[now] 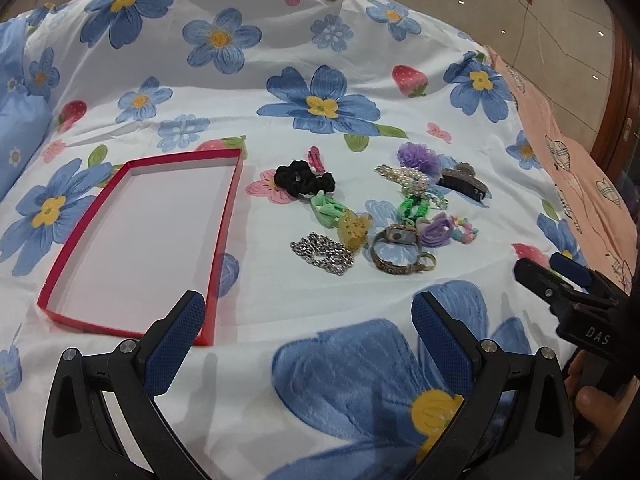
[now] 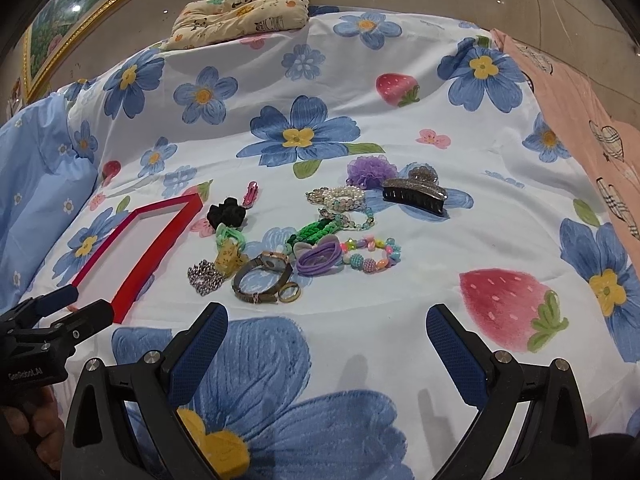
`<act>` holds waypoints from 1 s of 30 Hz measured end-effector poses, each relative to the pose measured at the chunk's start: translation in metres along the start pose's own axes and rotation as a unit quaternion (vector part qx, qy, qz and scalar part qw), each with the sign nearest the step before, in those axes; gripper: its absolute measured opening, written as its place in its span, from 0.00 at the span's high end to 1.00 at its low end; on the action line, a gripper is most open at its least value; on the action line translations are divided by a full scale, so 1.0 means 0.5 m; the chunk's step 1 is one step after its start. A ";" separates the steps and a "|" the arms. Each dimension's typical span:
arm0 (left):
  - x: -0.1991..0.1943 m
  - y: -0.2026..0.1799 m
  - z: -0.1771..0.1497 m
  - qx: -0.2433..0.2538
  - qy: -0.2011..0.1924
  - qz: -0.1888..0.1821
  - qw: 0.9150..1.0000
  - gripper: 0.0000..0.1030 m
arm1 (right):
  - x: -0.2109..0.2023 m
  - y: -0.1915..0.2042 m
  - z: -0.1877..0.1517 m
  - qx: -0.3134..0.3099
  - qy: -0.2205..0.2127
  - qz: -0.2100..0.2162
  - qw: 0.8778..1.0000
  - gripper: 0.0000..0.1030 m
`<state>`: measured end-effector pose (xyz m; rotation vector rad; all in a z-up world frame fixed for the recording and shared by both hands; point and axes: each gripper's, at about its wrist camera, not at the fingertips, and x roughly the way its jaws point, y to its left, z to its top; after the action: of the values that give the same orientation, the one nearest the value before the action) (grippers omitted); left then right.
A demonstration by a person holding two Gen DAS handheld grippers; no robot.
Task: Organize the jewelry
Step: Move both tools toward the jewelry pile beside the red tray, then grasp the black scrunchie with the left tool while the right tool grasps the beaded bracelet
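A shallow red box [image 1: 140, 240] with a white inside lies empty on the floral bedsheet, at left; its rim also shows in the right wrist view [image 2: 160, 240]. To its right lies a cluster of jewelry and hair pieces: a black scrunchie [image 1: 304, 182], a silver chain bracelet [image 1: 322, 258], a watch [image 2: 262, 276], a gold ring [image 2: 289, 292], a beaded bracelet [image 2: 370, 256], a pearl clip [image 2: 340, 196], a dark claw clip [image 2: 414, 196]. My left gripper [image 1: 308, 316] is open and empty, short of the cluster. My right gripper [image 2: 326, 328] is open and empty, just before the watch.
A floral bedsheet [image 2: 400, 320] covers the bed. A small panda-print pillow [image 2: 244, 8] lies at the far edge. A pink blanket [image 2: 580, 120] runs along the right side. A blue pillow [image 2: 36, 184] sits at left. The floor lies beyond.
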<state>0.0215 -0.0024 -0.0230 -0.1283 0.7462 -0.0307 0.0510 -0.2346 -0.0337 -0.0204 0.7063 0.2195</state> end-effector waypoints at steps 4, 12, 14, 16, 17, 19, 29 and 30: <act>0.025 0.009 0.021 -0.008 0.013 -0.004 1.000 0.00 | 0.016 -0.012 0.017 0.011 -0.001 0.007 1.000 0.04; 0.079 0.010 0.083 -0.002 0.031 -0.009 0.999 0.06 | 0.060 -0.025 0.056 0.018 0.024 0.012 0.999 0.19; 0.100 0.012 0.105 0.000 0.039 -0.006 0.999 0.10 | 0.079 -0.027 0.072 0.020 0.031 0.017 0.999 0.25; 0.118 0.016 0.122 0.000 0.047 -0.007 0.999 0.13 | 0.099 -0.028 0.089 0.023 0.037 0.022 0.999 0.29; 0.130 0.020 0.132 -0.002 0.051 -0.008 0.999 0.14 | 0.109 -0.028 0.097 0.028 0.041 0.027 0.998 0.29; 0.150 0.026 0.149 -0.007 0.058 -0.013 0.998 0.16 | 0.131 -0.030 0.112 0.030 0.047 0.032 0.998 0.33; 0.264 0.032 0.225 -0.015 0.091 -0.030 0.995 0.16 | 0.271 -0.071 0.181 0.059 0.087 0.031 0.994 0.49; 0.274 0.031 0.231 -0.015 0.093 -0.030 0.995 0.16 | 0.282 -0.076 0.184 0.057 0.092 0.026 0.994 0.51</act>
<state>0.2003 0.0151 -0.0336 -0.1785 0.9292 -0.0903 0.2220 -0.2360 -0.0566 0.0884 0.9032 0.2278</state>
